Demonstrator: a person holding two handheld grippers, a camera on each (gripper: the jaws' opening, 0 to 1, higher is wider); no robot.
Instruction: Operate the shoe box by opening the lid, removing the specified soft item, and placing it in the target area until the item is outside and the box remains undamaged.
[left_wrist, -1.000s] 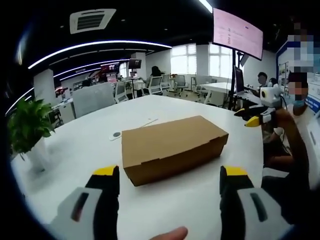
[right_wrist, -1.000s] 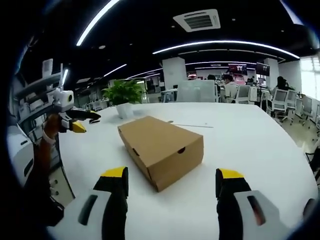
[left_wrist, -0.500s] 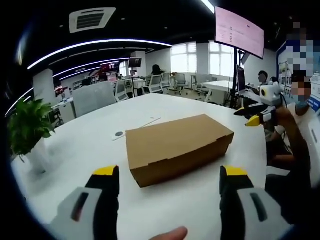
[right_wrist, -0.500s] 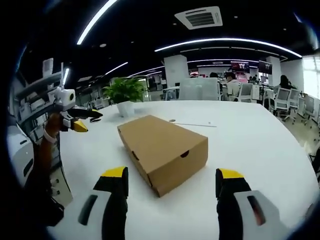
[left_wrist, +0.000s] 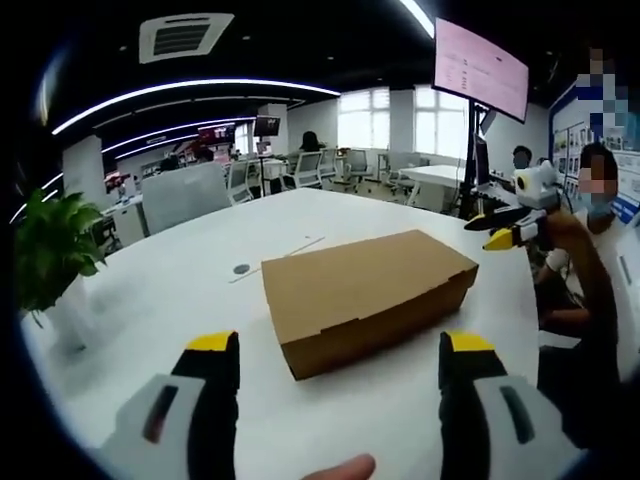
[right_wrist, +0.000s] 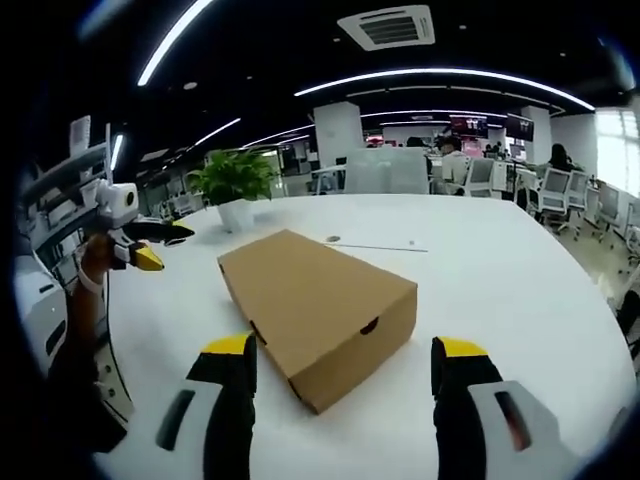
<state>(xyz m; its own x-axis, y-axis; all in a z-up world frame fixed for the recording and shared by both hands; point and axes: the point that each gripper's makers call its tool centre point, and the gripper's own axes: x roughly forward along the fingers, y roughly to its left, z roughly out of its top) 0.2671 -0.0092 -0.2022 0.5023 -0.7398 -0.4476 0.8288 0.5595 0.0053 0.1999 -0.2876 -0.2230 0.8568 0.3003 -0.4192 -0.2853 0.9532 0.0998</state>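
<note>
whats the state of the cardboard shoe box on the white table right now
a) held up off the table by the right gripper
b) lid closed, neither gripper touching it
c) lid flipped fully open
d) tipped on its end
b: the shoe box lies flat on the table with its lid down, and both the right gripper and the left gripper are open and short of it.

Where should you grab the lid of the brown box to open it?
Probably at the lid's front lip on the cardboard shoe box, by the small half-round notch on the long side facing the right hand-held gripper. The lid is shut and overlaps the box, so coming low from that side and lifting looks easiest.
</note>
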